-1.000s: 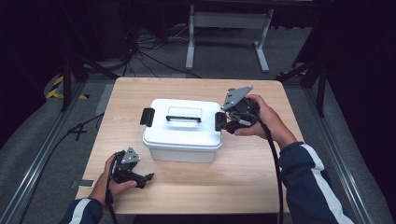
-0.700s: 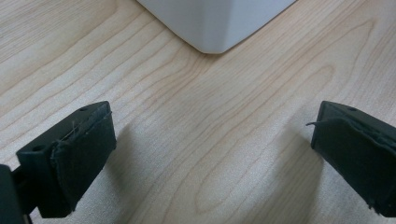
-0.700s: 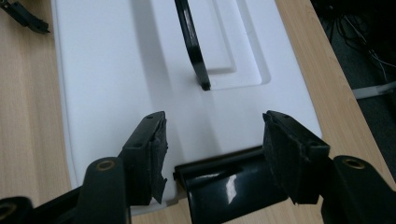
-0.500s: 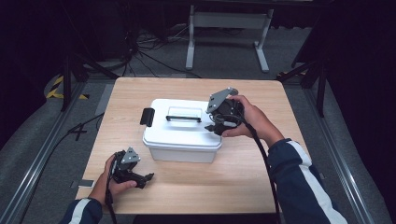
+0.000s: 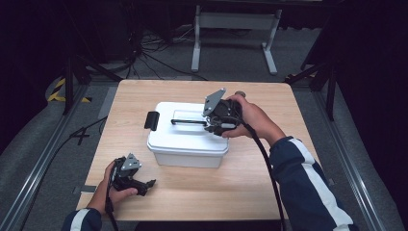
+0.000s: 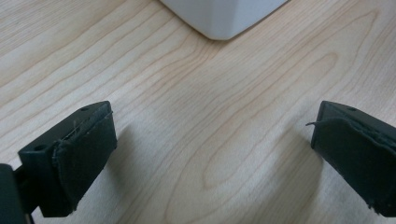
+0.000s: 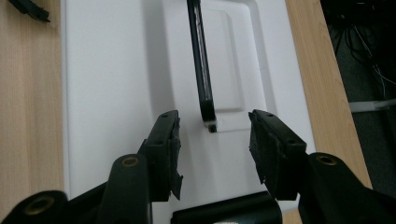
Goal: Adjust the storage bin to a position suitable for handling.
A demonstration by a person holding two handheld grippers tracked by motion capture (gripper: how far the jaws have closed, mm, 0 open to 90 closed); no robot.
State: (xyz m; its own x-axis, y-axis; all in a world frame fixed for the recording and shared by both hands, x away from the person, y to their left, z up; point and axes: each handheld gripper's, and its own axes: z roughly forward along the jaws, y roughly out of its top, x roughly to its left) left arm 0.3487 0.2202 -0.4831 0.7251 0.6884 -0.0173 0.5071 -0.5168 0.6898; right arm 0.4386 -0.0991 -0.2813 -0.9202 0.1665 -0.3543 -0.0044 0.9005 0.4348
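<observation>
A white lidded box (image 5: pixel 187 142) stands mid-table, with a black handle (image 5: pixel 187 121) lying flat on its lid and a black latch (image 5: pixel 151 120) at its left end. My right gripper (image 5: pixel 210 127) hovers over the lid's right part, pointing left along the handle. In the right gripper view its jaws have just been closing. They stand apart on either side of the handle's near end (image 7: pixel 208 122) without touching it, so the right gripper (image 7: pixel 215 135) is open. My left gripper (image 5: pixel 144 185) rests on the table in front of the box's left corner. The left gripper (image 6: pixel 212 135) is open and empty.
The wooden table (image 5: pixel 269 192) has bare board in front of and beside the box. The box's corner (image 6: pixel 224 16) lies ahead of the left jaws. A far latch (image 7: pixel 30 9) shows at the lid's other end. Dark floor, cables and a metal stand (image 5: pixel 235 21) lie beyond.
My right gripper has moved left from the box's right end to over the lid, by the handle's end. The left gripper has stayed put.
</observation>
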